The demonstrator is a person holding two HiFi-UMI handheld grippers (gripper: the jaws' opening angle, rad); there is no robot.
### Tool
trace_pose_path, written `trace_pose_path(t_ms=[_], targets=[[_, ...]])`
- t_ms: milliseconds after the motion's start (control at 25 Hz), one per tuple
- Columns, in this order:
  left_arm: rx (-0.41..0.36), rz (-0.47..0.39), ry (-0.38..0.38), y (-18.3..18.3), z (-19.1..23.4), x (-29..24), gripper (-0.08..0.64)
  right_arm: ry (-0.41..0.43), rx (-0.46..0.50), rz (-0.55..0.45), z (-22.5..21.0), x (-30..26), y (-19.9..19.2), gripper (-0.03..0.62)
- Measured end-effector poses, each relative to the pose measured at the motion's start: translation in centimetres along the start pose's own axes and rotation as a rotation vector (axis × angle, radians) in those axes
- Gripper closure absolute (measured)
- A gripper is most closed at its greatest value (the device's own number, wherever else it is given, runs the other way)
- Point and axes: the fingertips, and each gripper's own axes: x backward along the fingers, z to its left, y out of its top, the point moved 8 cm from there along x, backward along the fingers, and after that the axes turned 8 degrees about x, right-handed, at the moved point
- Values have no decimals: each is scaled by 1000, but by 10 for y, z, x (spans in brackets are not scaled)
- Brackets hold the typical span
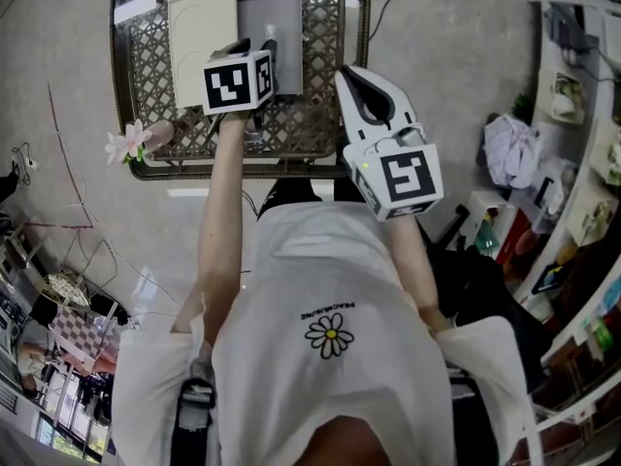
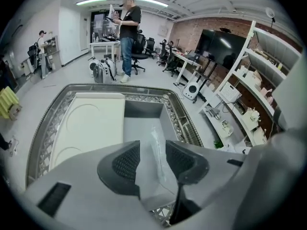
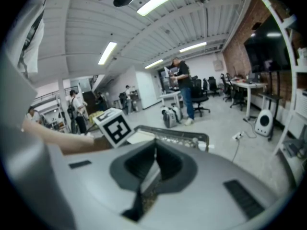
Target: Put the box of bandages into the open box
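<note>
The box of bandages (image 2: 154, 176) shows as a pale, flat pack with a crinkled clear film along its edge. It sits edge-up between the jaws of the left gripper (image 2: 152, 153), low over the grey inside of the open box (image 2: 144, 108), towards that box's near right part. It looks light and fairly stiff, a thin card carton, though the film is likely slick and would let the pads slide. The safest hold is probably across its two broad faces, near the middle, with a gentle squeeze so the card does not buckle. Whether it already rests on the floor of the open box cannot be told from here.

The left gripper's jaws are spread wide, one on each side of the pack, and the pads do not appear to press on it, so it reads as released.

The cream lid (image 2: 91, 123) lies folded out to the left of the grey compartment. Both sit on the metal lattice table (image 1: 325, 115).

The right gripper (image 3: 155, 162) is held up to the right, nearer the person and well apart from the open box, its jaws clenched together with nothing between them
</note>
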Motion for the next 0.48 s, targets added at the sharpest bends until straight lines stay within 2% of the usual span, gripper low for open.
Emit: trace_pose_path(t_ms=[480], targets=[[18,-81,35,9,9,24,376,13,22,-23,6,4,5,561]])
